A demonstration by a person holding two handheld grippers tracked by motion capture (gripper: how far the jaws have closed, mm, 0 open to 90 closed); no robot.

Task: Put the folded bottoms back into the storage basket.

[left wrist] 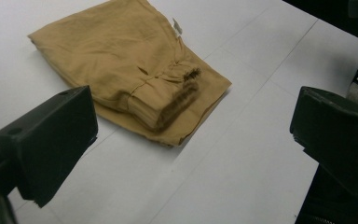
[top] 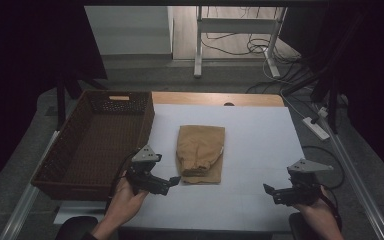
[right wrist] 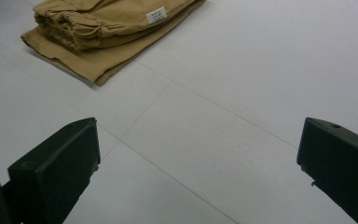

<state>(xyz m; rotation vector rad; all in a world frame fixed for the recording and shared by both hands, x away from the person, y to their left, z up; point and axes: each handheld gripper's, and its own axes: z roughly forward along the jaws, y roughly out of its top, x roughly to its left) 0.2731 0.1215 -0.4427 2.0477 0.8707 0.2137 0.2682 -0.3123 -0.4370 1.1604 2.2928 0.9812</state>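
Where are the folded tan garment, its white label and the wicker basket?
folded tan garment [top: 200,145]: high view, middle of the cloth.
white label [right wrist: 156,15]: right gripper view, label's face.
wicker basket [top: 147,117]: high view, right wall.

Folded tan trousers [top: 200,152] (flat, mid-table)

- a table [top: 260,200] with a white top carries everything; a strip of bare wood [top: 215,98] shows along its far edge, beyond both tongs.
- faint straight seams cross the white surface, seen between the jaws in the right gripper view.
- a folded tan garment [top: 200,152] lies flat on the white top, just ahead of the left gripper [top: 172,181] and well apart from the right gripper [top: 270,192], between the two.
- its elastic hem faces the tongs; a small white label [right wrist: 156,15] shows on the fold.
- a dark brown wicker basket [top: 67,177] sits at the table's left edge, just beside the left gripper on its outer side.
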